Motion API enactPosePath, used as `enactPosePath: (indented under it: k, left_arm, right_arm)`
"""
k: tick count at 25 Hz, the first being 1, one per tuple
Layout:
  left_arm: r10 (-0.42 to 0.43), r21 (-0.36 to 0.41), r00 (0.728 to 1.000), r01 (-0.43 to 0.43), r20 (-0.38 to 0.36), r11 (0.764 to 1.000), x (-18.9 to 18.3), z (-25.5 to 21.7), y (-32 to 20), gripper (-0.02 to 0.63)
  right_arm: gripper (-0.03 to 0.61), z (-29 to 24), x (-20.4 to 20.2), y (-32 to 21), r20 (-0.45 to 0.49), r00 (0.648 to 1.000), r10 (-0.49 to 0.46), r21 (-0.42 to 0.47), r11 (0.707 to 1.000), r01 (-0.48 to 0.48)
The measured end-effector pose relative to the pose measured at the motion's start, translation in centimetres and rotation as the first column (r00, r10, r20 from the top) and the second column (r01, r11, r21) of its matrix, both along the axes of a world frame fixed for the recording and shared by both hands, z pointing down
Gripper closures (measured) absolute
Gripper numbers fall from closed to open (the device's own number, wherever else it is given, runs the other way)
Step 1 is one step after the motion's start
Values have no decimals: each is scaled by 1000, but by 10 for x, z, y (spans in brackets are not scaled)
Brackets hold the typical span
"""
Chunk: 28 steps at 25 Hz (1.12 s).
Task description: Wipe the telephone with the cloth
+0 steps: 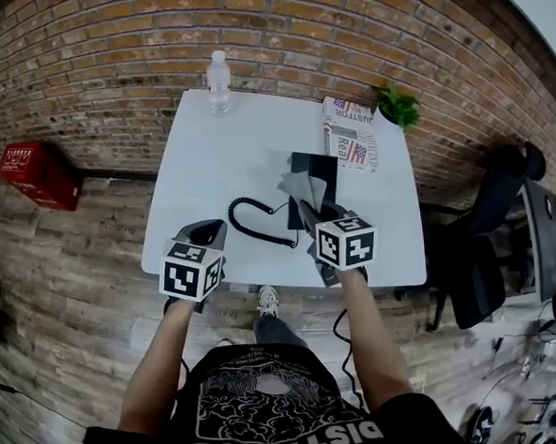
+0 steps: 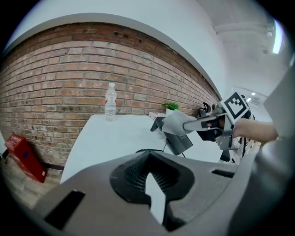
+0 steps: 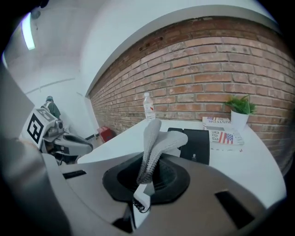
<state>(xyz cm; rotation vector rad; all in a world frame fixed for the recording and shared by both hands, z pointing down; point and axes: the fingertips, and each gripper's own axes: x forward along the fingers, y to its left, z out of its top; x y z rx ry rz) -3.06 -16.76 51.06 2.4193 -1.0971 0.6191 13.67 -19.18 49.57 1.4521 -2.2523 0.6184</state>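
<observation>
**White table under brick wall: cloth poised over the phone**

Brick wall [image 1: 108, 58] backed the white table [image 1: 199, 165]. The black telephone [image 1: 314, 172] lay right of centre on it, long axis running away from the person toward the wall. The right gripper [image 1: 312, 212] hung at the phone's near end, jaws pinching the grey cloth [image 1: 298, 189], which draped above the set. The left gripper [image 1: 208, 234], jaws drawn nearly together on nothing, sat well off to the left, beyond the coiled cord [image 1: 255, 222]. The wiping stroke probably belonged to the right, pushing forward along the phone.
</observation>
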Motion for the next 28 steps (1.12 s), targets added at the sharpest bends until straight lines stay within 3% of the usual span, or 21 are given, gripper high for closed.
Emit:
enactPosePath:
  k: [12, 17, 28]
  left_arm:
    - [-47, 4, 999, 47, 3, 999, 7, -3, -25, 607]
    - [-79, 7, 997, 78, 8, 997, 4, -5, -32, 607]
    - [-129, -2, 992, 129, -6, 992, 1, 0, -44, 607]
  right_arm:
    - [568, -43, 5, -84, -110, 988, -113, 79, 989, 122]
    - [568, -30, -1, -113, -163, 971, -173, 32, 983, 180]
    - [568, 8, -9, -136, -209, 952, -226, -108, 972, 207]
